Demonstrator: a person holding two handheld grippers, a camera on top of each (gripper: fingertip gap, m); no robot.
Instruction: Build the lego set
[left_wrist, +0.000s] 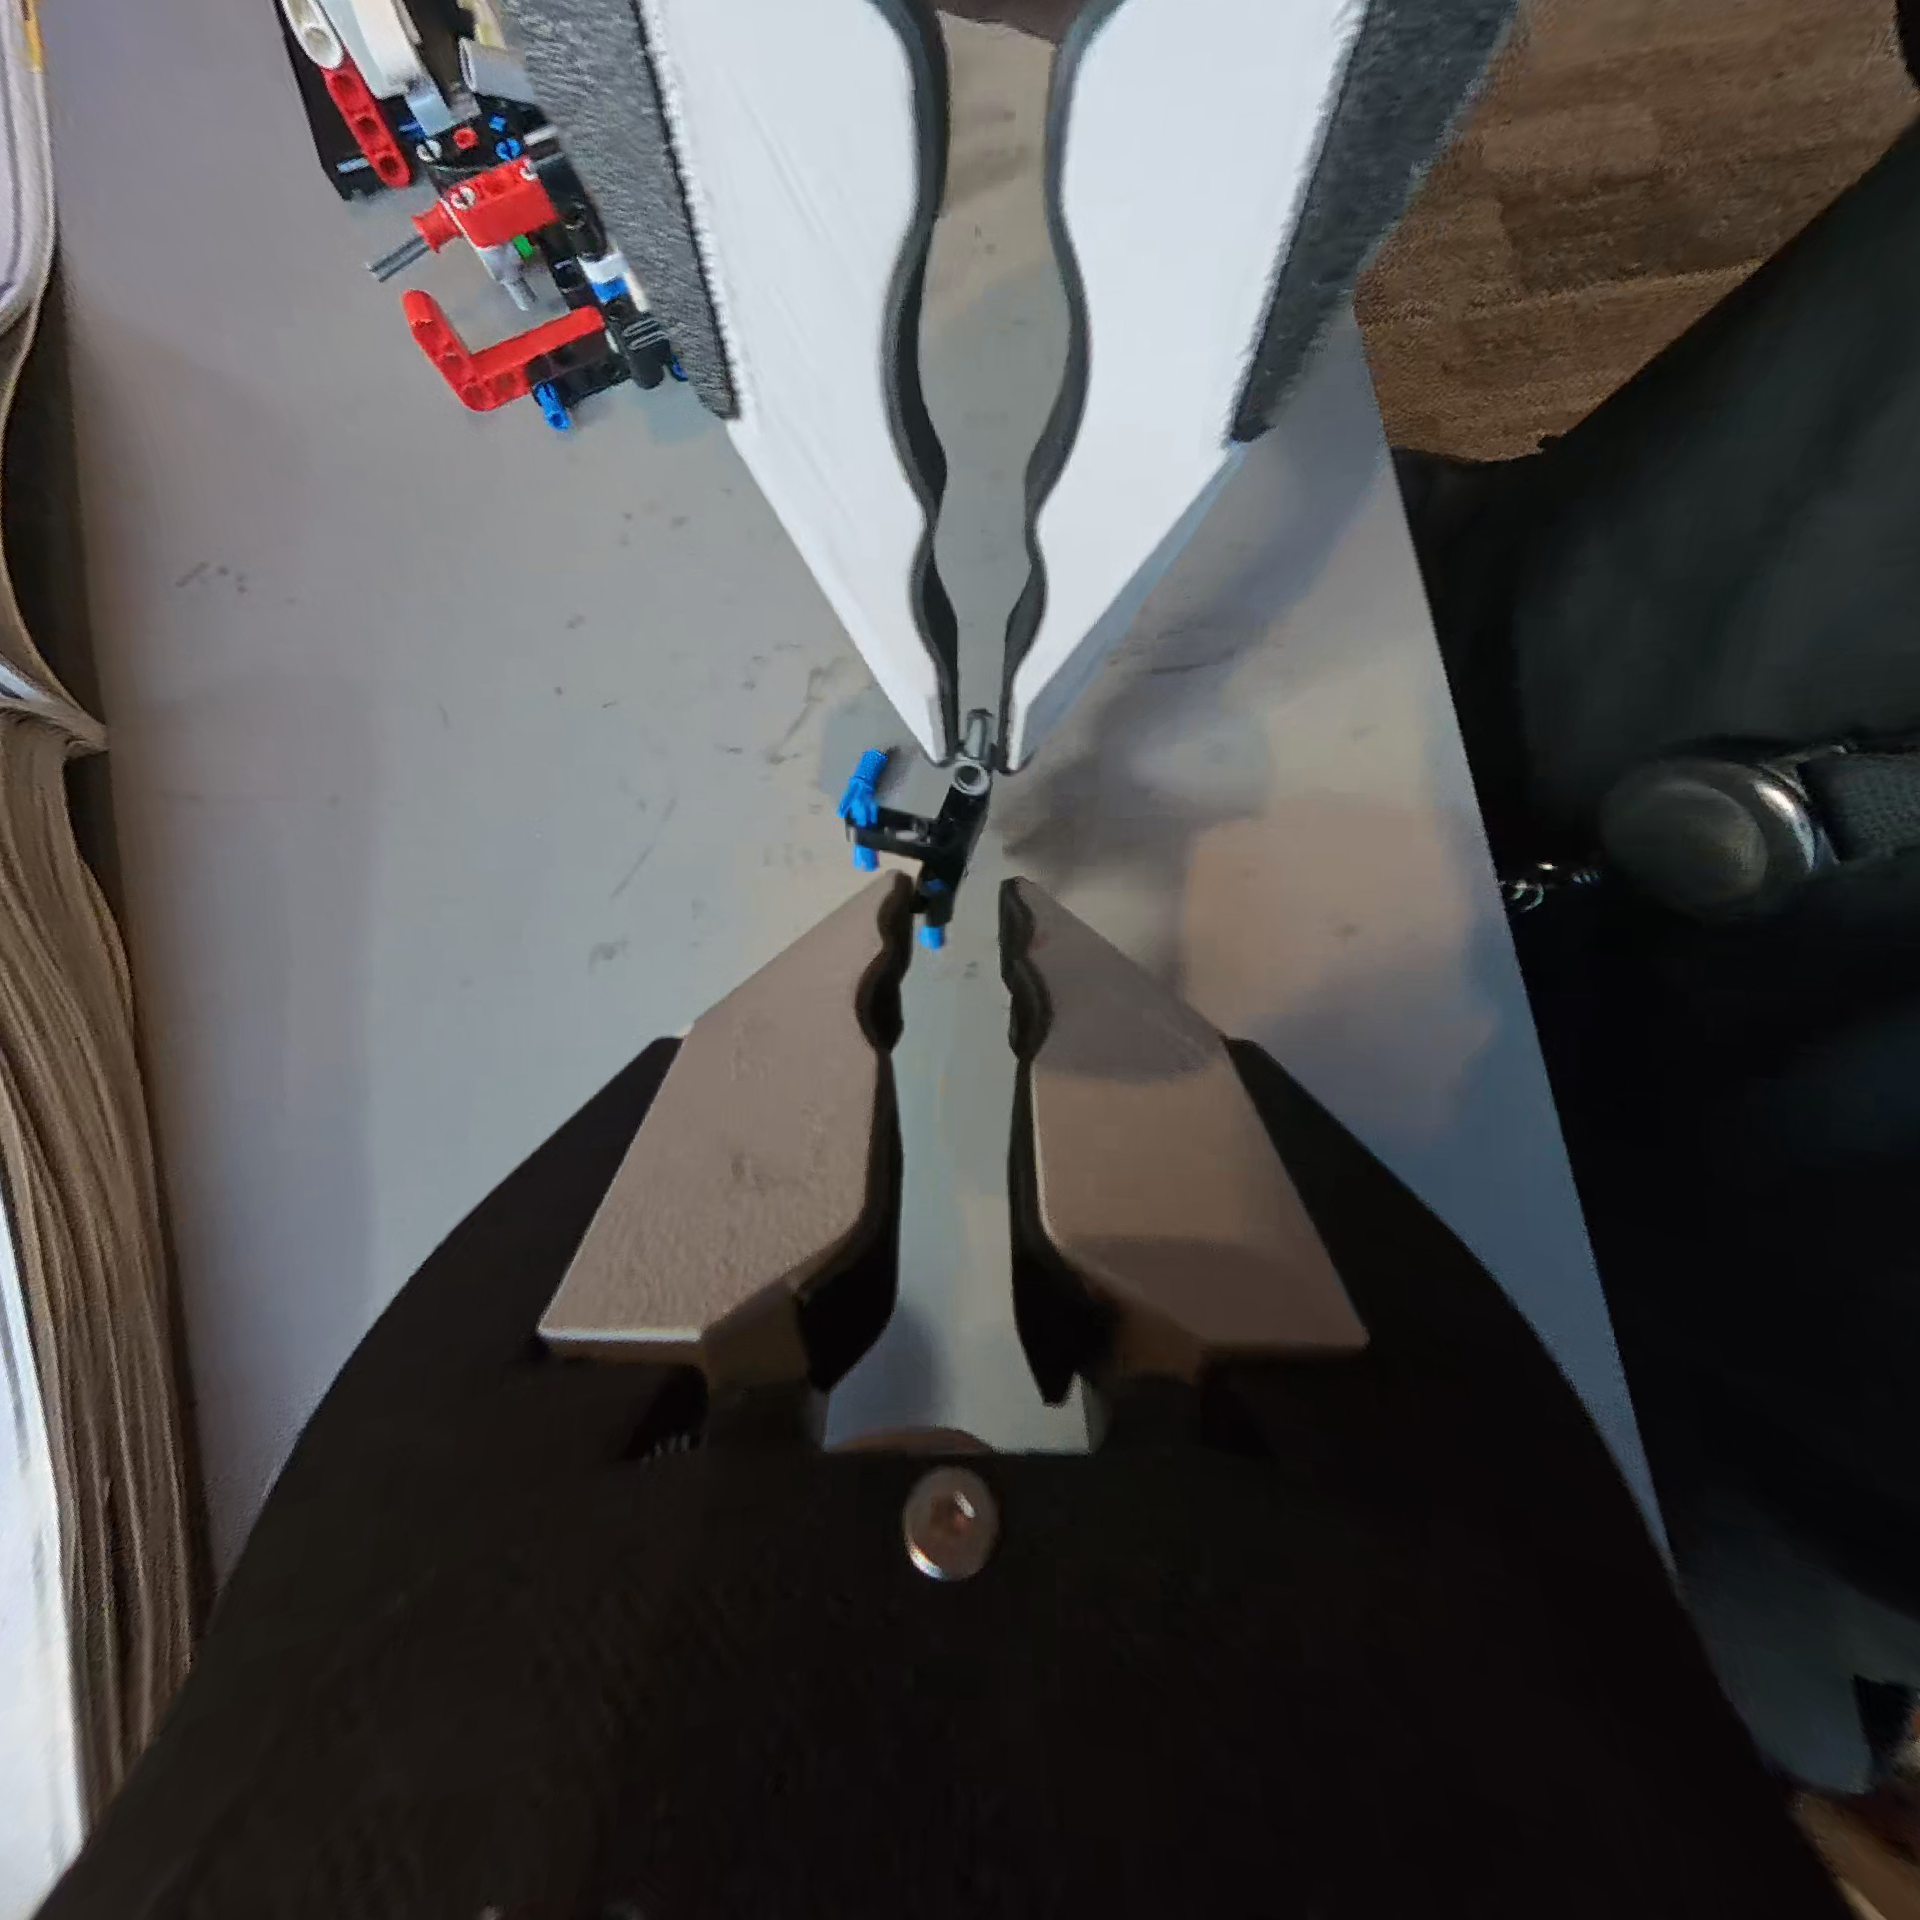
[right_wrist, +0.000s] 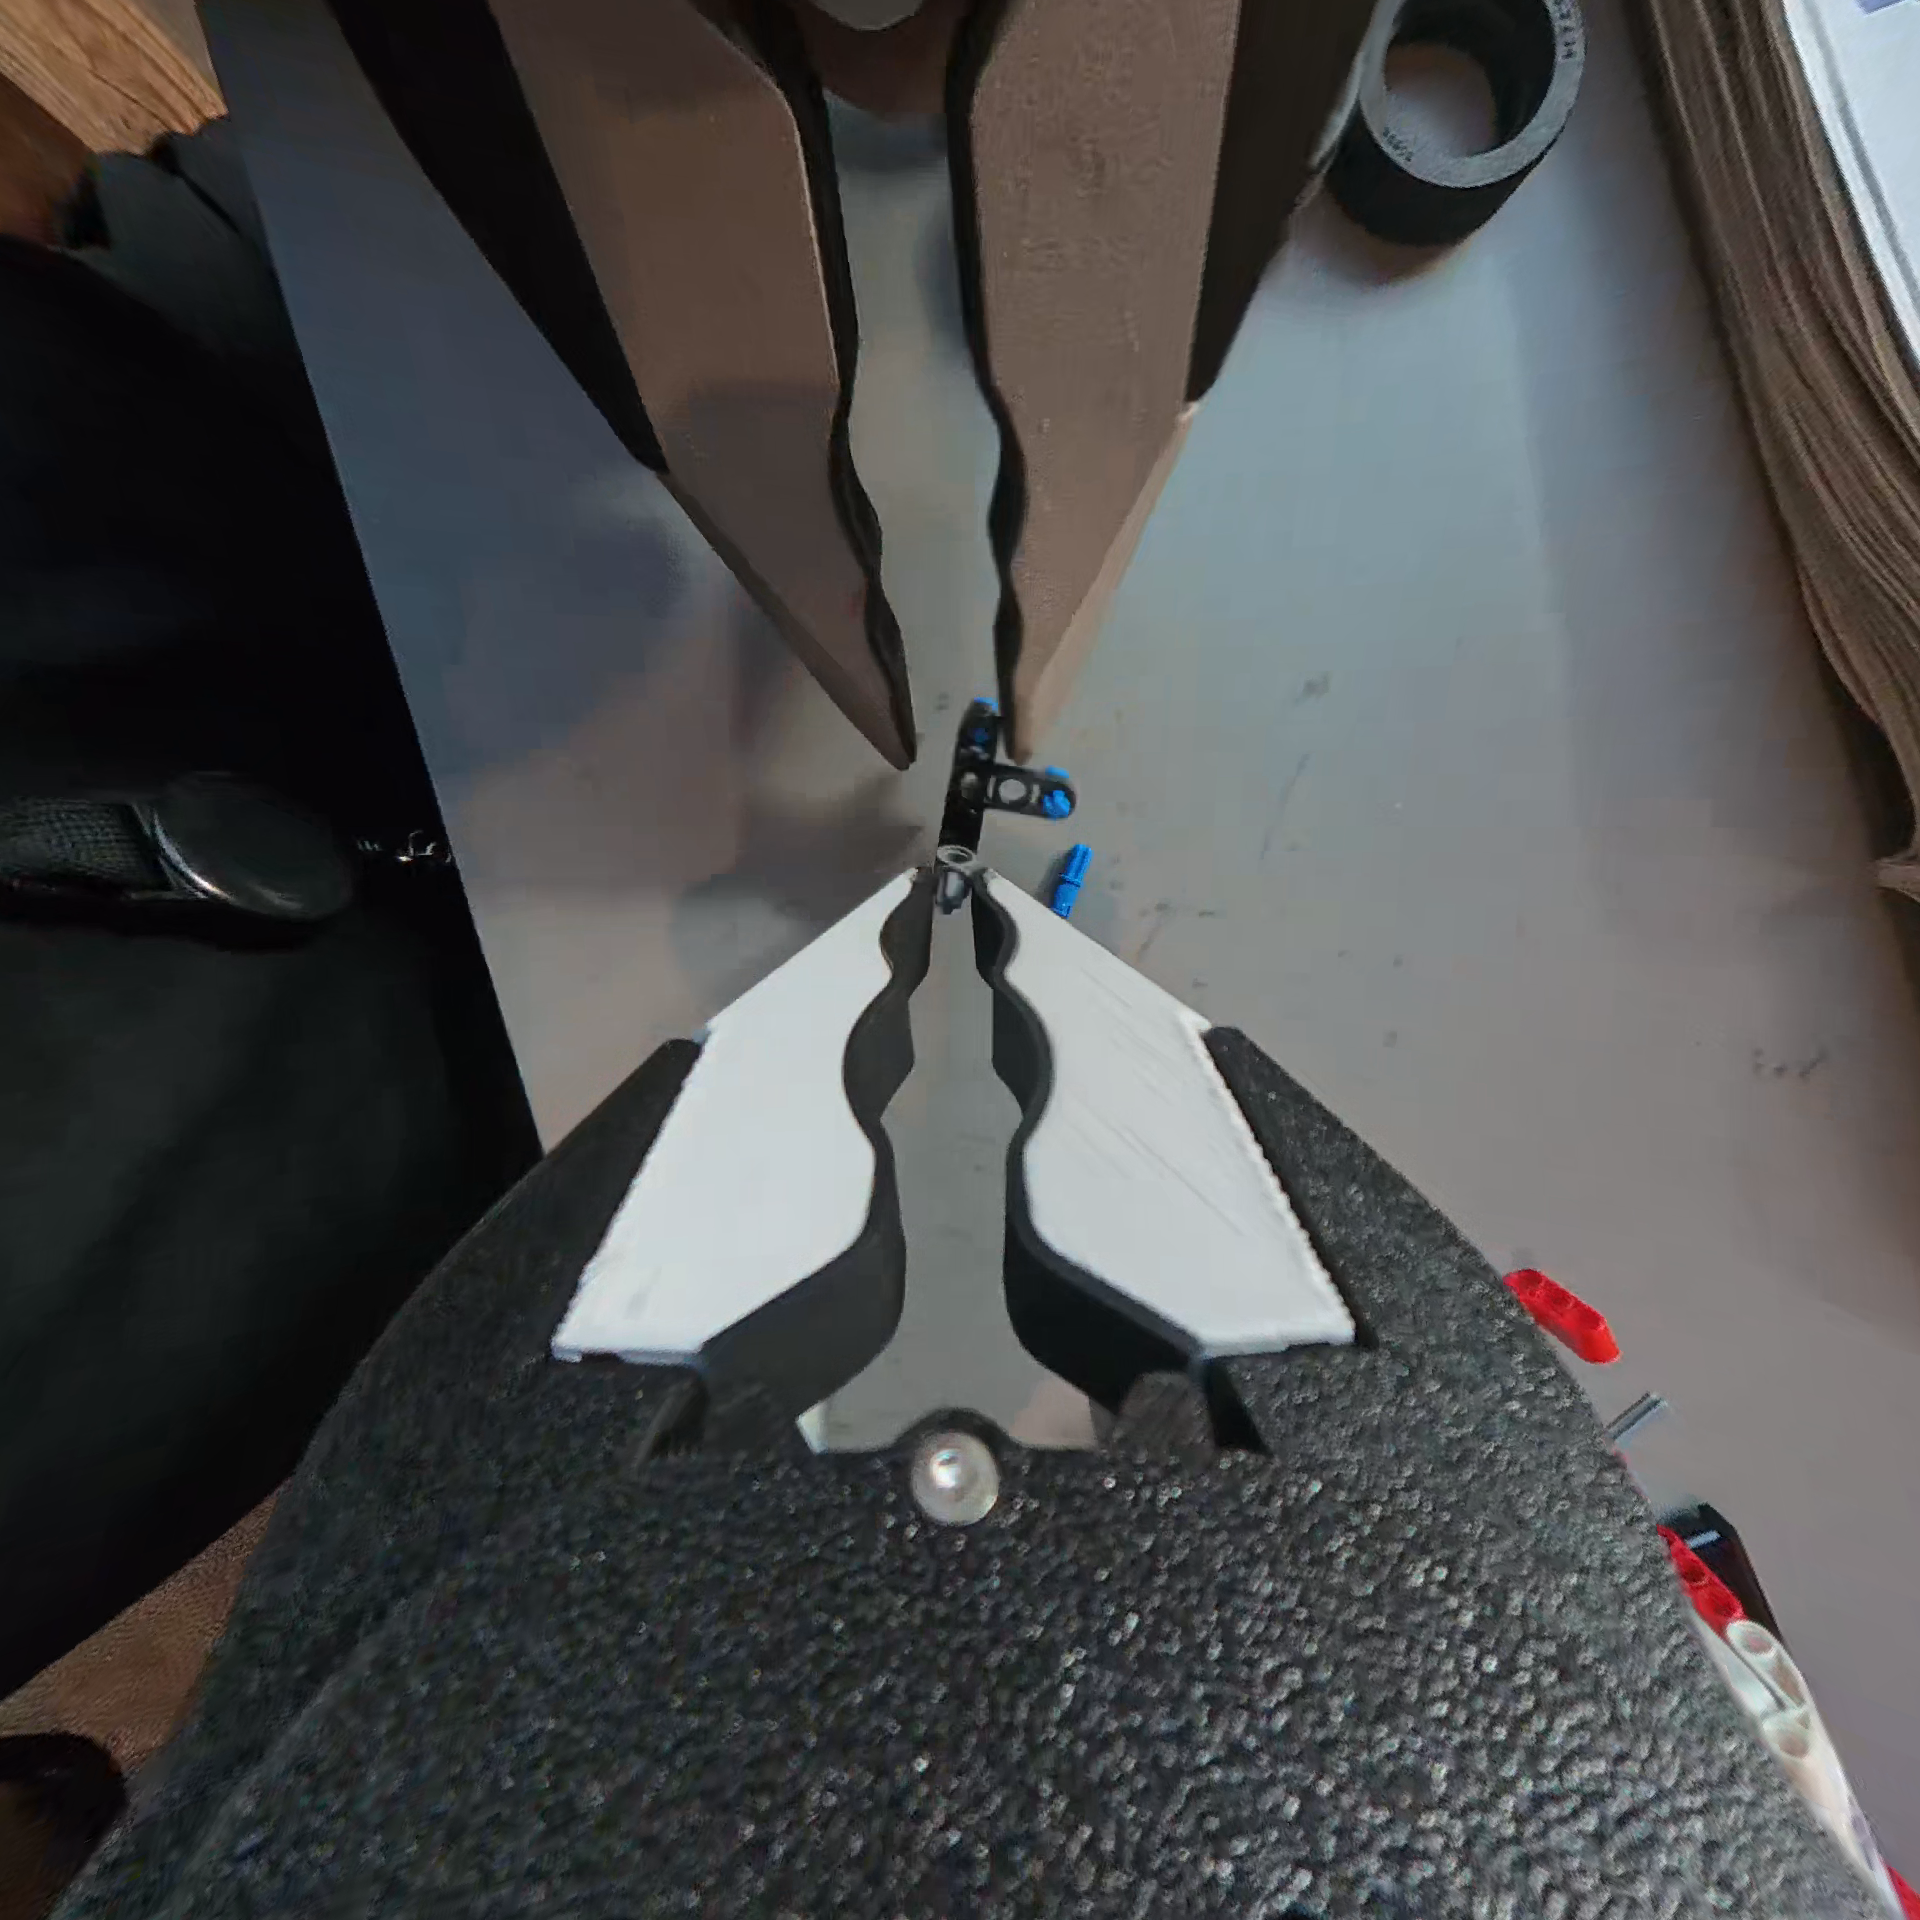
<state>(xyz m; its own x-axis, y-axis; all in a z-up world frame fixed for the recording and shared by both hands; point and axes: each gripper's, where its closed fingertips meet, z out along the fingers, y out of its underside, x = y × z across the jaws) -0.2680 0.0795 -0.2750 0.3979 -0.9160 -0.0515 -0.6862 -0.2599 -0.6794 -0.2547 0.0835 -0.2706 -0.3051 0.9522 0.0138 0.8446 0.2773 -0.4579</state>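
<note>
- Between the two grippers in the left wrist view, a small black lego piece (left_wrist: 940, 831) with blue pins hung above the grey counter (left_wrist: 436, 727).
- Its lower end sat between the tips of the brown left gripper (left_wrist: 948, 902). The jaws stood narrowly apart, and whether they actually pinched the piece could not be told.
- From above, the white right gripper (left_wrist: 977, 750) reached in, its jaws nearly closed on a small grey connector (left_wrist: 975, 740) at the piece's top end.
- A red and black part-built model (left_wrist: 499, 260) lay well apart, at the upper left.
- Across in the right wrist view, the right gripper (right_wrist: 951, 883) pinched the grey connector (right_wrist: 952, 878) at its very tips.
- Just beyond hung the black lego piece (right_wrist: 982, 784), its far end beside one fingertip of the left gripper (right_wrist: 961, 753).
- A loose blue pin (right_wrist: 1070, 878) lay on the counter (right_wrist: 1455, 727) just beside the tips, and a black tyre (right_wrist: 1444, 125) sat farther back.
- Pushing the connector home would probably go best straight along its axis, the left gripper bracing firmly against twist.
</note>
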